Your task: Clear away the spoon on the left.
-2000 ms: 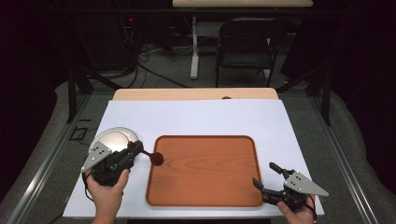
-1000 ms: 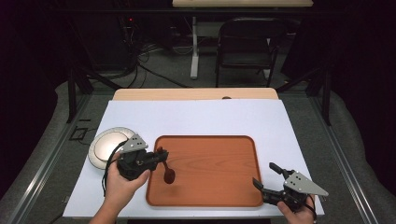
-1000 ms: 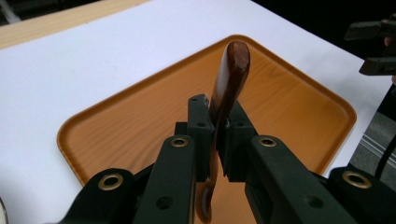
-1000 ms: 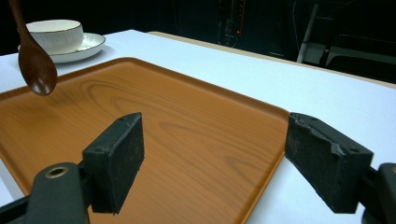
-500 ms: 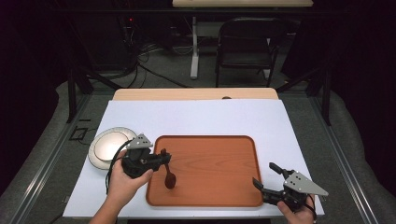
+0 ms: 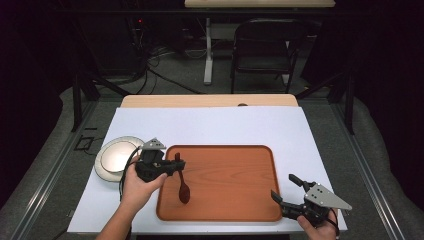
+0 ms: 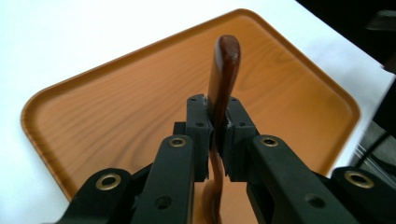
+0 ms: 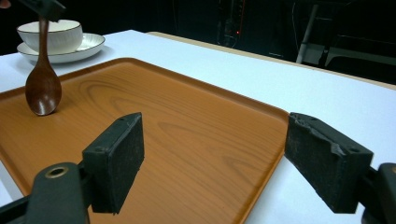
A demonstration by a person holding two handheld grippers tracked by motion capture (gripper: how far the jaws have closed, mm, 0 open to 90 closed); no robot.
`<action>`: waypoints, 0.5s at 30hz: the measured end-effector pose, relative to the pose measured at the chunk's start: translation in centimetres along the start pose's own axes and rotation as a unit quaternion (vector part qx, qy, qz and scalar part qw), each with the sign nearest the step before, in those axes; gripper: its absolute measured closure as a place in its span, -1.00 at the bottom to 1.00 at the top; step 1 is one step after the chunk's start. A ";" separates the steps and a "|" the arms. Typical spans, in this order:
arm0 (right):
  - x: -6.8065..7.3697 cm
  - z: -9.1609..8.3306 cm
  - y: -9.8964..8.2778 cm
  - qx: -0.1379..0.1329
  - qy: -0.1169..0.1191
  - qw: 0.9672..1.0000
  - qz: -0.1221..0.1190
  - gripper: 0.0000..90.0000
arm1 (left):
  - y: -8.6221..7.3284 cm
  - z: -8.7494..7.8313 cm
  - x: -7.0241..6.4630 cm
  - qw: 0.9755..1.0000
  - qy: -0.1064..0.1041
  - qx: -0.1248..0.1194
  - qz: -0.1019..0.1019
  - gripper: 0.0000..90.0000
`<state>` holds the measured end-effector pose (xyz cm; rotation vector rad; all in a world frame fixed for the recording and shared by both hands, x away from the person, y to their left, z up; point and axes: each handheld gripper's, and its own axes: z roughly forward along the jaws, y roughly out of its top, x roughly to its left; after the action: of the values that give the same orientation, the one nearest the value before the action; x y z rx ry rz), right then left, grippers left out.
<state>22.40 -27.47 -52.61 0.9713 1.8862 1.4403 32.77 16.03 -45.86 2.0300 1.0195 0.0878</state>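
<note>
A dark brown wooden spoon [image 6: 183, 189] hangs bowl-down over the left part of the orange wooden tray [image 6: 235, 170]. My left gripper [image 6: 176, 165] is shut on its handle. In the left gripper view the handle [image 7: 223, 65] stands up between the closed jaws of the left gripper [image 7: 215, 127]. In the right gripper view the spoon [image 8: 43, 91] has its tip at or just above the tray [image 8: 187, 135]; I cannot tell if they touch. My right gripper [image 6: 284, 186] rests open at the tray's front right corner, and nothing is between the fingers of the right gripper [image 8: 212, 158].
A white bowl [image 6: 117, 157] on a white plate [image 8: 91, 43] stands left of the tray on the white table cover [image 6: 215, 125]. A chair and dark table legs stand beyond the table's far edge.
My left gripper carried the spoon from beside the bowl rightwards over the tray, and the spoon turned to hang bowl-down. The right gripper stayed still.
</note>
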 end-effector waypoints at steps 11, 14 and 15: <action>0.0 0.1 0.1 -0.001 0.001 1.000 -0.003 -0.57 | 0.0 2.3 2.5 0.997 0.037 -0.006 -0.068 0.77; 0.0 0.0 0.0 -0.001 0.001 1.000 -0.002 -0.57 | -0.1 2.8 3.0 0.995 0.044 -0.007 -0.085 0.75; 0.0 0.0 0.0 -0.001 0.001 1.000 -0.002 -0.57 | -0.1 3.0 3.1 0.995 0.048 -0.007 -0.090 0.75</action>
<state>22.46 -27.48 -52.57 0.9635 1.8867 1.4417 36.00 16.22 -48.77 1.9267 1.2544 0.0984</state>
